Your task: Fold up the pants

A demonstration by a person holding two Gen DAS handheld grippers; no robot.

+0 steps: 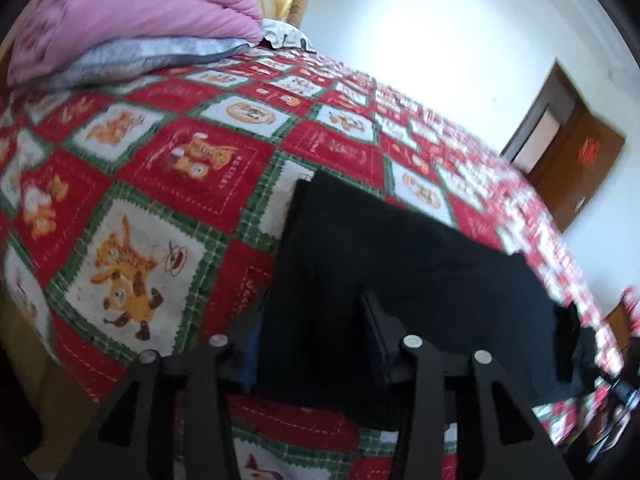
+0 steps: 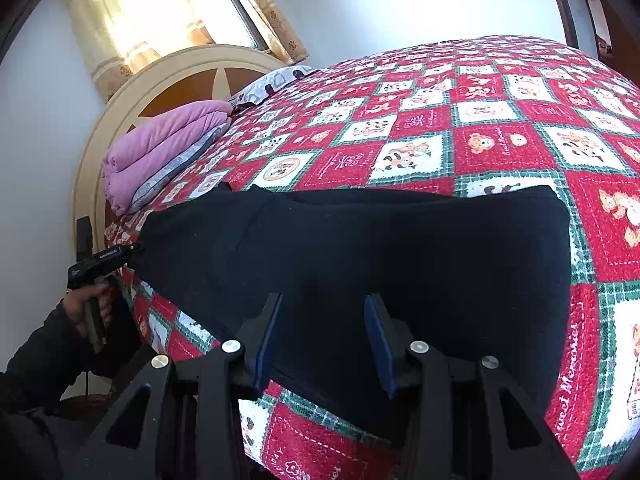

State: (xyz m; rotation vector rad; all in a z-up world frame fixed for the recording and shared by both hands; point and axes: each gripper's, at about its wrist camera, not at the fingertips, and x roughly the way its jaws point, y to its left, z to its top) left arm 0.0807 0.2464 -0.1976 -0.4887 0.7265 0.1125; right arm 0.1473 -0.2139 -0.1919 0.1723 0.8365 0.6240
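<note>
Pink quilt [image 2: 160, 148] lies well beyond the pants [image 2: 360, 256], perhaps folded.

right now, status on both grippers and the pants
Left gripper at the black pants' edge, grip unclear. Right gripper jaws apart over the cloth, grip unclear. Pants flat on the bedspread, nothing on them.

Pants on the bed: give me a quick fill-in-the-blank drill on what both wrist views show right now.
1. The pants are ____ in colour.
2. They lie on a red, white and green ____ bedspread.
3. Near the headboard, a folded ____ blanket rests on a grey one.
4. In the left wrist view, a brown ____ stands open on the right.

Missing words: black; checked; pink; door
</note>
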